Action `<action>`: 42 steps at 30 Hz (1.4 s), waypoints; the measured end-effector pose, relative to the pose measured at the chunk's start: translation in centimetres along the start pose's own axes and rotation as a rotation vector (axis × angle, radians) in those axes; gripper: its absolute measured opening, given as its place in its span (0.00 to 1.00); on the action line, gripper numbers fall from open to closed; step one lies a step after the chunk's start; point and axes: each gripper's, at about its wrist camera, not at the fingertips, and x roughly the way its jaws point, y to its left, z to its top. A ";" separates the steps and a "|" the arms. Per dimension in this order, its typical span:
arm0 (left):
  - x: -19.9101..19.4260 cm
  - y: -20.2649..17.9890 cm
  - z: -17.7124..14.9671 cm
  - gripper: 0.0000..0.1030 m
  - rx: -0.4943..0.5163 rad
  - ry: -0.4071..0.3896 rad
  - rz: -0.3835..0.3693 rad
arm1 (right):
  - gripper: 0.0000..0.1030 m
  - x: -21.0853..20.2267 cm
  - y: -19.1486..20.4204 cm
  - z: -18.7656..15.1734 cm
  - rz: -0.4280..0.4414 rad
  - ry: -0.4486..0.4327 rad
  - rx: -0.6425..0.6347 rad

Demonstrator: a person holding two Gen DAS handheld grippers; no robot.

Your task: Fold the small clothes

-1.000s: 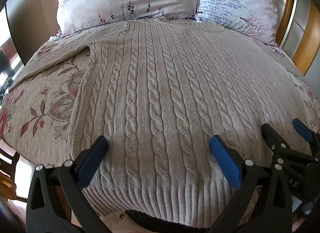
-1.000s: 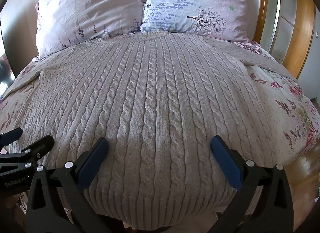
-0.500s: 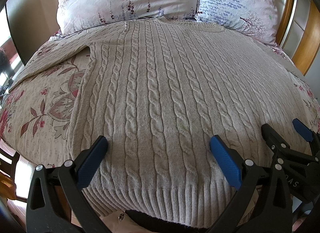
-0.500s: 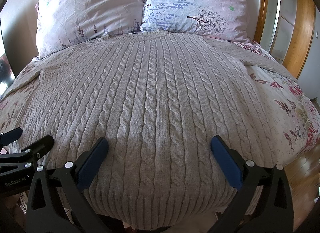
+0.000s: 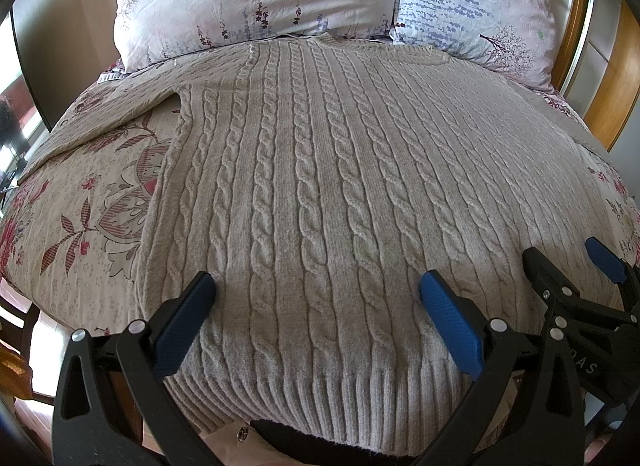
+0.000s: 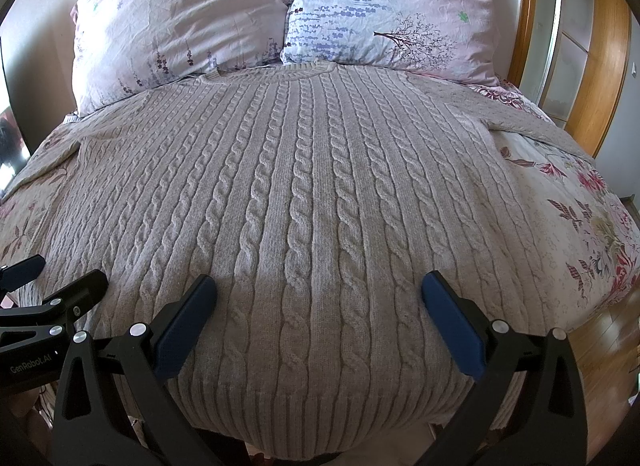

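Observation:
A grey cable-knit sweater (image 5: 320, 185) lies flat on the bed, collar toward the pillows, ribbed hem nearest me; it also shows in the right wrist view (image 6: 312, 205). Its sleeves spread out to both sides. My left gripper (image 5: 316, 294) is open and empty, hovering just above the hem on the left half. My right gripper (image 6: 320, 294) is open and empty above the hem on the right half. Each gripper shows at the edge of the other's view: the right gripper (image 5: 572, 262) and the left gripper (image 6: 60, 270).
The floral bedspread (image 5: 80, 201) shows beside the sweater. Two pillows (image 6: 180, 17) (image 6: 392, 9) lean at the head. A wooden headboard and wardrobe frame (image 6: 600, 65) stand at right. Wooden floor (image 6: 608, 354) lies beyond the bed's right edge.

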 end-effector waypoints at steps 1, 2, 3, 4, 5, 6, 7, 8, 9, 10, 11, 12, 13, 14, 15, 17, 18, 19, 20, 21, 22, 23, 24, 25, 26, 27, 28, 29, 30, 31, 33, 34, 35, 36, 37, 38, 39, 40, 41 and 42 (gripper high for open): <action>0.0 0.0 0.0 0.98 0.000 0.000 0.000 | 0.99 0.0 0.0 0.0 0.000 0.000 0.000; 0.0 0.0 0.0 0.98 0.001 0.000 0.000 | 0.99 0.0 0.0 0.0 0.000 0.000 0.000; 0.0 0.0 0.0 0.98 0.001 0.000 0.000 | 0.99 0.0 0.0 0.0 0.000 0.000 0.000; 0.0 0.0 0.0 0.98 0.000 0.000 0.000 | 0.99 0.0 0.0 0.0 0.000 0.000 0.000; 0.0 0.0 0.0 0.98 0.000 0.000 0.000 | 0.99 0.0 0.0 0.0 0.000 0.000 0.000; 0.0 0.0 0.0 0.98 0.000 0.000 0.000 | 0.99 0.0 0.0 0.0 0.000 0.001 0.000; 0.0 0.0 0.0 0.98 0.000 0.000 0.000 | 0.99 0.0 0.0 0.0 0.000 0.000 -0.001; 0.0 0.0 0.0 0.98 0.000 0.000 0.000 | 0.99 0.0 0.0 0.0 0.000 0.000 -0.001; 0.0 0.0 0.0 0.98 0.000 0.000 0.000 | 0.99 0.0 0.0 0.0 0.000 0.001 -0.001; 0.0 0.0 0.0 0.98 0.000 0.000 0.000 | 0.99 0.0 0.0 0.0 0.000 0.001 -0.001; 0.0 0.0 0.0 0.98 0.000 0.000 0.000 | 0.99 0.0 0.0 0.0 0.000 0.001 -0.001; 0.0 0.0 0.0 0.98 0.000 0.000 0.000 | 0.99 0.0 0.0 0.0 0.000 0.001 -0.001; 0.0 0.0 0.0 0.98 0.000 0.000 0.000 | 0.99 0.0 0.0 0.0 0.000 0.001 -0.001; 0.0 0.0 0.0 0.98 0.000 0.000 0.000 | 0.99 0.0 0.0 0.0 0.000 0.001 -0.001; 0.0 0.0 0.0 0.98 0.000 0.000 0.000 | 0.99 0.0 0.0 0.0 0.000 0.001 -0.001; 0.0 0.0 0.0 0.98 0.000 0.000 0.000 | 0.99 0.0 0.0 0.0 0.000 0.001 -0.001; 0.0 0.0 0.0 0.98 0.000 0.000 0.000 | 0.99 0.0 0.0 0.1 0.000 0.001 -0.002; 0.0 0.0 0.0 0.98 0.000 0.000 0.001 | 0.99 0.0 0.0 0.1 0.000 0.001 -0.002; 0.0 0.0 0.0 0.98 0.000 0.001 0.001 | 0.99 0.1 0.0 0.1 0.000 0.002 -0.002; 0.0 0.0 0.0 0.98 0.001 0.000 0.001 | 0.99 0.1 0.0 0.1 0.000 0.002 -0.002; 0.0 0.0 0.0 0.98 0.001 0.001 0.001 | 0.99 0.1 0.0 0.1 0.000 0.002 -0.002; 0.0 0.0 0.0 0.98 0.001 0.001 0.001 | 0.99 0.1 0.0 0.1 0.000 0.003 -0.002; 0.0 0.0 0.0 0.98 0.001 0.001 0.001 | 0.99 0.1 0.0 0.1 0.000 0.003 -0.002; 0.0 0.0 0.0 0.98 0.002 0.002 0.000 | 0.99 0.1 0.0 0.1 -0.001 0.003 -0.002; 0.0 0.0 0.0 0.98 0.002 0.002 0.000 | 0.99 0.1 0.1 0.2 -0.001 0.003 -0.002; 0.0 0.0 -0.1 0.98 0.002 0.002 0.000 | 0.99 0.1 0.1 0.2 -0.001 0.003 -0.002; 0.0 0.0 0.0 0.98 0.002 0.002 0.000 | 0.99 0.1 0.1 0.2 -0.001 0.003 -0.002; 0.0 0.0 0.0 0.98 0.002 0.002 0.000 | 0.99 0.1 0.1 0.2 0.000 0.004 -0.002; 0.0 0.0 -0.1 0.98 0.002 0.003 0.000 | 0.99 0.1 0.1 0.2 -0.001 0.004 -0.002; 0.0 0.0 0.0 0.98 0.002 0.002 0.000 | 0.99 0.1 0.1 0.2 -0.001 0.005 -0.003; 0.0 0.0 0.0 0.98 0.002 0.003 0.001 | 0.99 0.1 0.1 0.2 -0.001 0.005 -0.003; 0.0 0.0 0.0 0.98 0.002 0.003 0.000 | 0.99 0.2 0.1 0.1 0.000 0.006 -0.003; 0.0 0.0 -0.1 0.98 0.002 0.004 0.001 | 0.99 0.3 0.2 0.0 0.000 0.007 -0.004; 0.0 0.0 -0.1 0.98 0.002 0.004 0.000 | 0.99 0.3 0.2 0.0 0.000 0.008 -0.004; 0.0 0.0 -0.1 0.98 0.002 0.004 0.000 | 0.99 0.3 0.2 0.1 0.000 0.007 -0.004; 0.0 0.0 -0.1 0.98 0.002 0.004 0.001 | 0.99 0.3 0.2 0.1 0.000 0.007 -0.004; 0.0 0.1 -0.1 0.98 0.002 0.005 0.001 | 0.99 0.3 0.2 0.1 0.000 0.008 -0.004; -0.1 0.1 -0.2 0.98 0.001 0.006 0.000 | 0.99 0.3 0.2 0.2 -0.001 0.008 -0.004; 0.4 -0.2 -0.2 0.98 0.000 0.007 0.001 | 0.99 0.3 0.2 0.1 0.000 0.008 -0.004; 0.3 -0.2 -0.2 0.98 0.000 0.008 0.001 | 0.99 0.3 0.2 0.2 -0.001 0.008 -0.004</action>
